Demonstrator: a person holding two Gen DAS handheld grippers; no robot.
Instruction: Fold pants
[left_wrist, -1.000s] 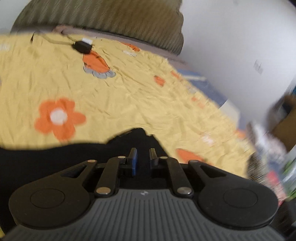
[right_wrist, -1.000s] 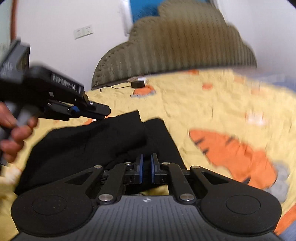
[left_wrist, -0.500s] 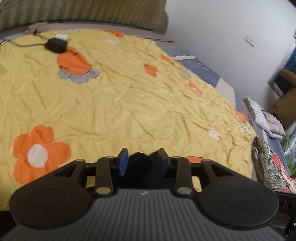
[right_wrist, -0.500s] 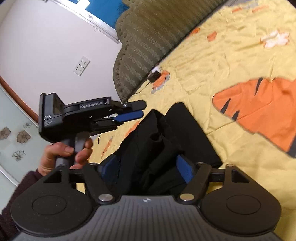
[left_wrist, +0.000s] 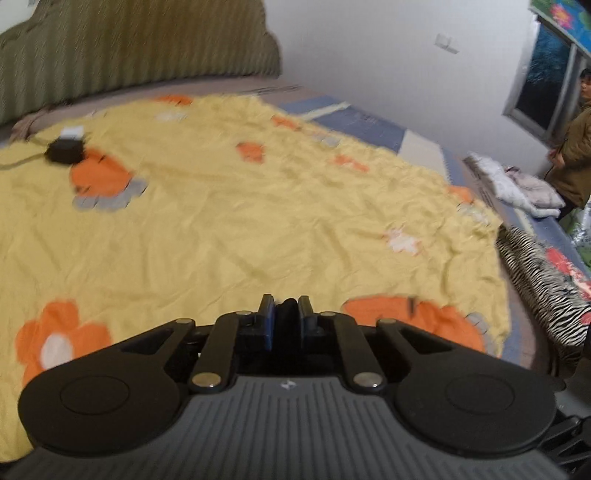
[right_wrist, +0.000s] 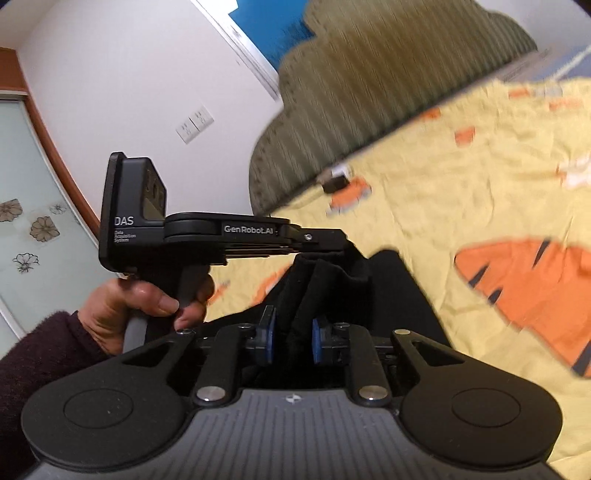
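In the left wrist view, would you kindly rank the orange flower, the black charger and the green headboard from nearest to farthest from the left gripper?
1. Orange flower: on the sheet, low left, just left of the left gripper.
2. Black charger: upper left, farther up the sheet.
3. Green headboard: at the top, beyond the sheet's far edge.

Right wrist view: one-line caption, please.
Both grippers, right and left, pinch the black pants above the yellow bedspread.
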